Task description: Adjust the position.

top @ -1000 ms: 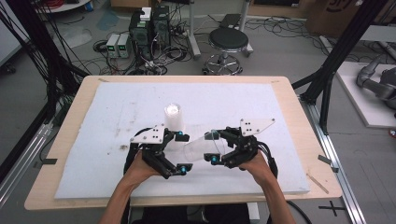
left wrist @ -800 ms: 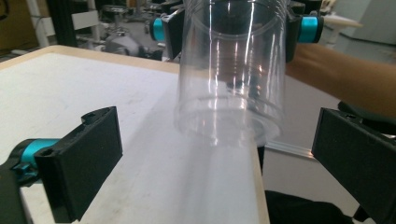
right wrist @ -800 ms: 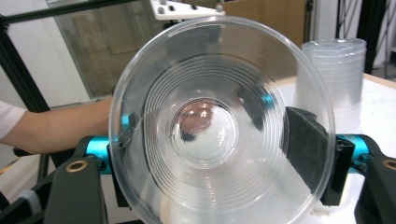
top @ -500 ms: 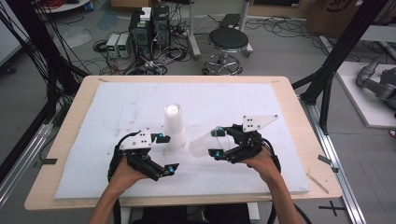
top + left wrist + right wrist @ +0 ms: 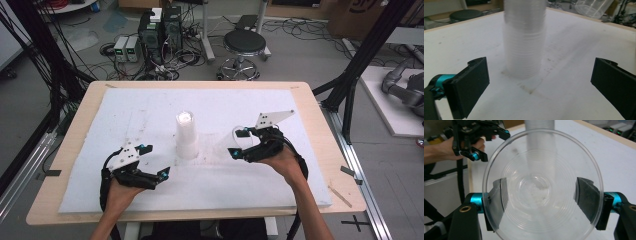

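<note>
Since the earlier high views, the left gripper (image 5: 153,161) has pulled back from the stack of clear cups (image 5: 186,135) toward the near left of the table, and its jaws stand wide apart with nothing between them. In the left gripper view the stack (image 5: 524,40) stands upright on the white foam mat (image 5: 574,50), well ahead of the jaws and untouched.

Right gripper (image 5: 240,142) has drawn off to the right of the stack and carries a single clear cup (image 5: 541,187), clamped between its pads, mouth toward the camera. Judgement: one cup is now separated from the stack, and the left gripper, no longer needed to steady the stack, is free. Setting the cup down looks like the next step.

Hard to make out:
- In the high view the held cup is nearly invisible against the mat.
- How many cups remain in the stack cannot be counted; walls blur together.
- Top of the stack is cut off in the left gripper view.
- Pad contact is seen through the cup wall, distorted.
</note>
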